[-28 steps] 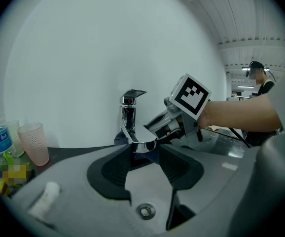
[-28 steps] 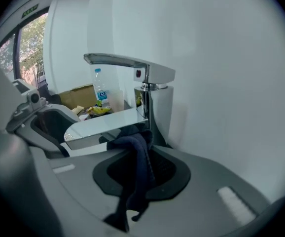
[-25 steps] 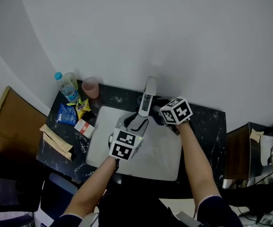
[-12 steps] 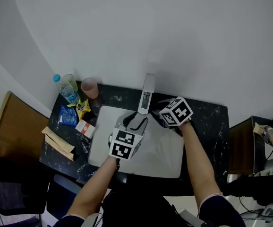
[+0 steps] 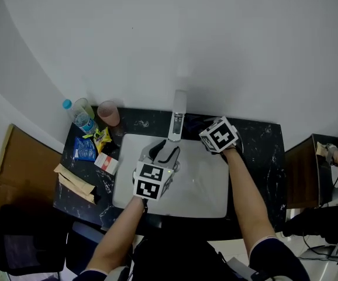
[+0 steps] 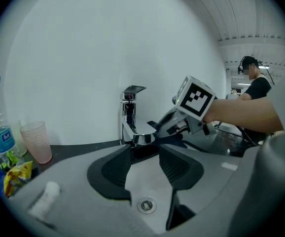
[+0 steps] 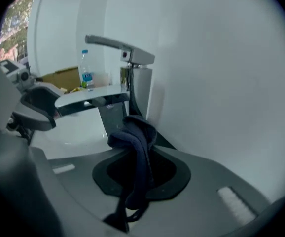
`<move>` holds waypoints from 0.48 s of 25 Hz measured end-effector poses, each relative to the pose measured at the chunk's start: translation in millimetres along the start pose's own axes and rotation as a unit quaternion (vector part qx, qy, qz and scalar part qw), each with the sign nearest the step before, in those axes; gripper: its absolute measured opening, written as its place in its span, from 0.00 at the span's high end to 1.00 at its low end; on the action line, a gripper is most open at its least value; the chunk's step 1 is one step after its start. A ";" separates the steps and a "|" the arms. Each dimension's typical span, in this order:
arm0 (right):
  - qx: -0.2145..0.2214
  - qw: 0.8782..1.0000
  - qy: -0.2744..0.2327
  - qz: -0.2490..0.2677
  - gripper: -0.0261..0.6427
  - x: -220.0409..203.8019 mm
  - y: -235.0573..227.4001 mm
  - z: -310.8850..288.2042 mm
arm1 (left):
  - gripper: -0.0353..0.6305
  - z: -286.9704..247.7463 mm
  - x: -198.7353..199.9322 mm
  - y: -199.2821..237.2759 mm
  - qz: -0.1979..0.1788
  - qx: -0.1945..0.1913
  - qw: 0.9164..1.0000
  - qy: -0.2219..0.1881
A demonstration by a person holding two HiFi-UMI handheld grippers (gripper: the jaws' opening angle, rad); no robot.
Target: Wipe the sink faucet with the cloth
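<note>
The chrome faucet (image 5: pixel 178 119) stands at the back of the white sink (image 5: pixel 207 195). In the left gripper view its spout (image 6: pixel 141 138) ends just beyond my left gripper (image 6: pixel 145 154), whose jaws are open with nothing between them; the drain (image 6: pixel 146 205) shows below. That gripper (image 5: pixel 164 153) hovers over the basin below the spout. My right gripper (image 7: pixel 137 149) is shut on a dark blue cloth (image 7: pixel 138 154), which hangs bunched close beside the faucet's column (image 7: pixel 138 90), under the lever (image 7: pixel 115 45). In the head view the right gripper (image 5: pixel 207 134) sits right of the faucet.
On the black countertop (image 5: pixel 257 157), left of the sink, stand a water bottle (image 5: pixel 78 117) and a pink cup (image 5: pixel 107 113), with snack packets (image 5: pixel 87 148) and a small white box (image 5: pixel 106 163). Cardboard (image 5: pixel 17 168) lies far left. A person (image 6: pixel 255 85) stands in the background.
My right gripper has shifted a little to the right of the faucet with the cloth and tilted. The left gripper has stayed by the spout. The head view has drifted slightly.
</note>
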State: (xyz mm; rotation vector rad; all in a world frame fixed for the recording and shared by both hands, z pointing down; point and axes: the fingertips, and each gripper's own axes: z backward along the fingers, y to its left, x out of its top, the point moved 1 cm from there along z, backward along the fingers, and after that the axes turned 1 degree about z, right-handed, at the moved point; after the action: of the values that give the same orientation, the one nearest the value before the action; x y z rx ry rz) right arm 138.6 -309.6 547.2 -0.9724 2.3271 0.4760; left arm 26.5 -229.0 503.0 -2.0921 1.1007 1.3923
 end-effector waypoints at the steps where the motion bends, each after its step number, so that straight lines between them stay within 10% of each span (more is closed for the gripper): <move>1: -0.005 1.000 0.015 0.019 0.87 1.0 1.3 -5.3 | 0.67 0.1 1.3 -0.3 -0.003 0.000 1.000 -0.001; 12: 0.031 0.996 -0.068 0.055 0.87 33.9 14.0 -5.3 | 0.67 -2.8 4.6 -0.2 -0.021 -0.004 1.000 0.000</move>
State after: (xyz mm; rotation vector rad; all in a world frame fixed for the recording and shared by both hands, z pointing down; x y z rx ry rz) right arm 106.9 -320.9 531.7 -0.7623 2.2664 0.4956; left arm 29.2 -232.6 500.0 -2.1089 1.0469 1.3794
